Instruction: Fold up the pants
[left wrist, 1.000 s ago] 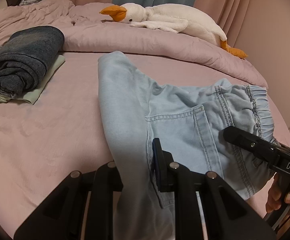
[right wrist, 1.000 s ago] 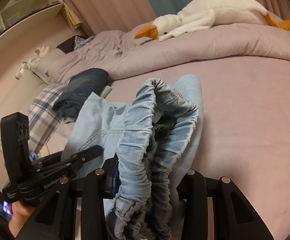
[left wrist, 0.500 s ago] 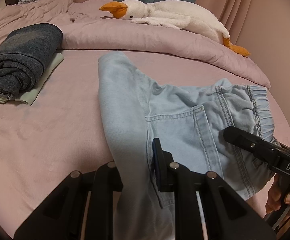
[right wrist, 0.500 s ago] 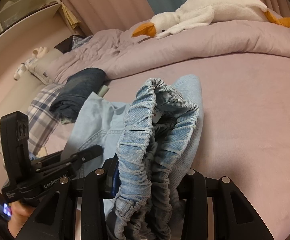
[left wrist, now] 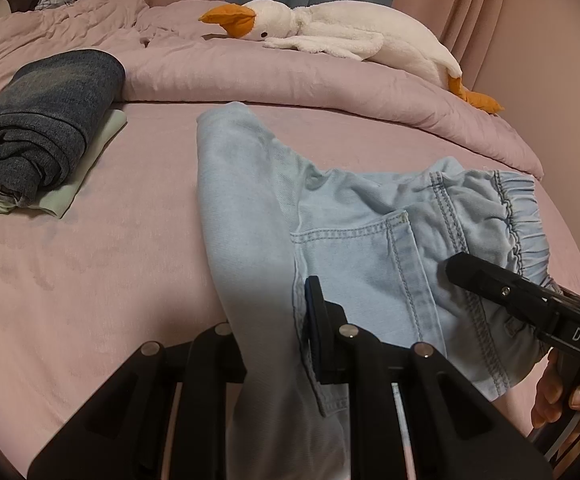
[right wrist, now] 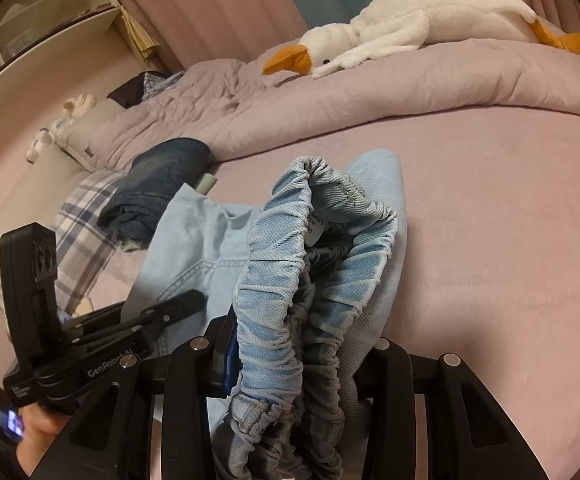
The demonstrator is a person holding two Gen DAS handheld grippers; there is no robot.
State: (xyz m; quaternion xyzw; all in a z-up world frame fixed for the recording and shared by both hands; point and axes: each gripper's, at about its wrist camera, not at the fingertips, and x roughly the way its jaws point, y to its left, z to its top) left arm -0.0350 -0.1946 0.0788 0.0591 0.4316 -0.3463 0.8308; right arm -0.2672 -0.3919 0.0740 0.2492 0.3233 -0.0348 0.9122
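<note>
Light blue denim pants (left wrist: 361, 236) lie on the pink bed, one leg stretching toward the duvet, the elastic waistband at the right. My left gripper (left wrist: 274, 344) is shut on the pants' near edge beside the back pocket. My right gripper (right wrist: 293, 364) is shut on the bunched elastic waistband (right wrist: 286, 280), which rises up in front of its camera. The right gripper also shows in the left wrist view (left wrist: 501, 292), and the left gripper in the right wrist view (right wrist: 170, 308). The fabric hides the fingertips of both.
A folded dark denim pile (left wrist: 46, 120) on a pale green garment sits at the bed's left. A white plush goose (left wrist: 341, 36) lies on the rolled pink duvet (left wrist: 290, 76) at the back. A plaid pillow (right wrist: 86, 224) and shelves (right wrist: 42, 20) are on the left.
Both cameras have drifted slightly lower or forward; the goose and duvet sit a little higher in view. The pants and both grips are unchanged.
</note>
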